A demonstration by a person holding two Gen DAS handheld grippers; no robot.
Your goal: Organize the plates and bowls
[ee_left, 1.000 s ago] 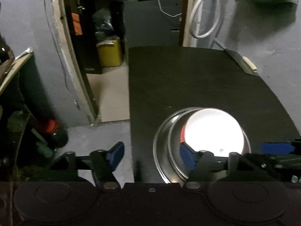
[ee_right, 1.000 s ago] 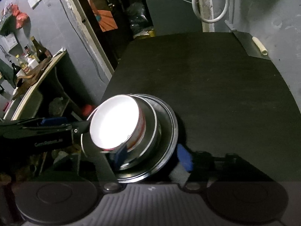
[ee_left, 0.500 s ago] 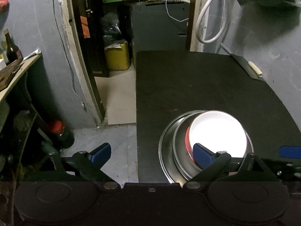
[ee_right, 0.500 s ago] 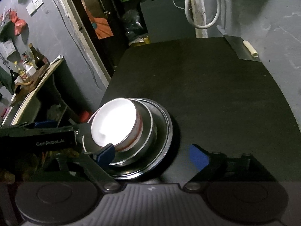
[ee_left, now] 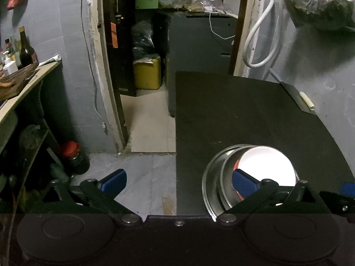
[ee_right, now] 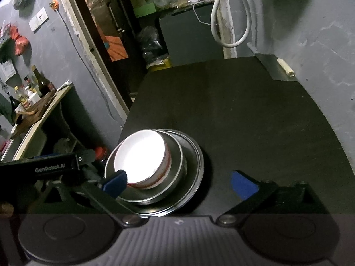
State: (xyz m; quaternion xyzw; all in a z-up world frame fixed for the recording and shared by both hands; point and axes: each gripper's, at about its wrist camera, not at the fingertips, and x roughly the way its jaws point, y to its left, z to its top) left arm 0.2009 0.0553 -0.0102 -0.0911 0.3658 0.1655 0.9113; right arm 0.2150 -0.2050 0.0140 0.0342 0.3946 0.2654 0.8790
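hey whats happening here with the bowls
A person holds a tool in each hand over a dark table. A stack sits near its corner: a white bowl nested in a metal bowl on a metal plate. The left tool and the right tool are both opening, with nothing gripped; each has one finger by the stack. The stacking looks done.
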